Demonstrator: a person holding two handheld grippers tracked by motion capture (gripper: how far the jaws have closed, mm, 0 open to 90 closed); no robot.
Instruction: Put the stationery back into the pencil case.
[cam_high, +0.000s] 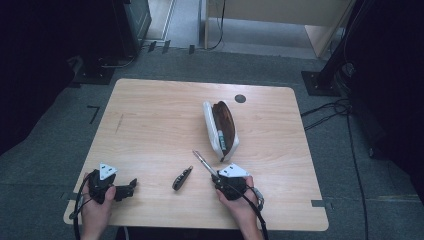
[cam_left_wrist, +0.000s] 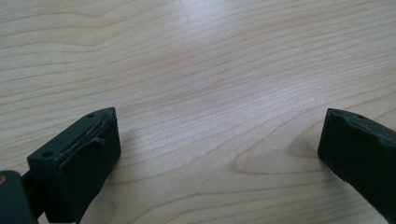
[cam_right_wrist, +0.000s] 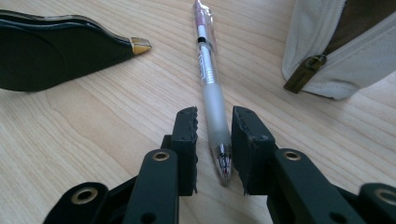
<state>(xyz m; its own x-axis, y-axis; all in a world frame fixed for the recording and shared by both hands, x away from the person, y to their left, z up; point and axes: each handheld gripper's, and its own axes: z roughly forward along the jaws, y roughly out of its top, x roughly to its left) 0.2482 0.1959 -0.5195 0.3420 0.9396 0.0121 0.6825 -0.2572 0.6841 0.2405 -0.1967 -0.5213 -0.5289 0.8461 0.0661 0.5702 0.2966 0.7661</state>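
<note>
A clear pen (cam_high: 205, 164) (cam_right_wrist: 210, 79) with a silver body lies flat on the wooden table (cam_high: 150, 115), pointing away toward the white pencil case (cam_high: 220, 130). My right gripper (cam_high: 217, 177) (cam_right_wrist: 215, 121) sits at the pen's near end with a jaw on each side. A thin gap shows on the left side, so the jaws are open and the pen rests on the wood. The case lies open, showing a brown inside, and its brass zip pull (cam_right_wrist: 306, 73) hangs at the near end. My left gripper (cam_high: 132, 186) (cam_left_wrist: 219, 130) rests at the table's front left, open wide over bare wood.
A dark teardrop-shaped object (cam_high: 182, 178) (cam_right_wrist: 46, 51) with a gold tip lies just left of the pen. A round dark cable hole (cam_high: 240, 98) sits near the table's far edge. Cables and dark stands are on the floor around the table.
</note>
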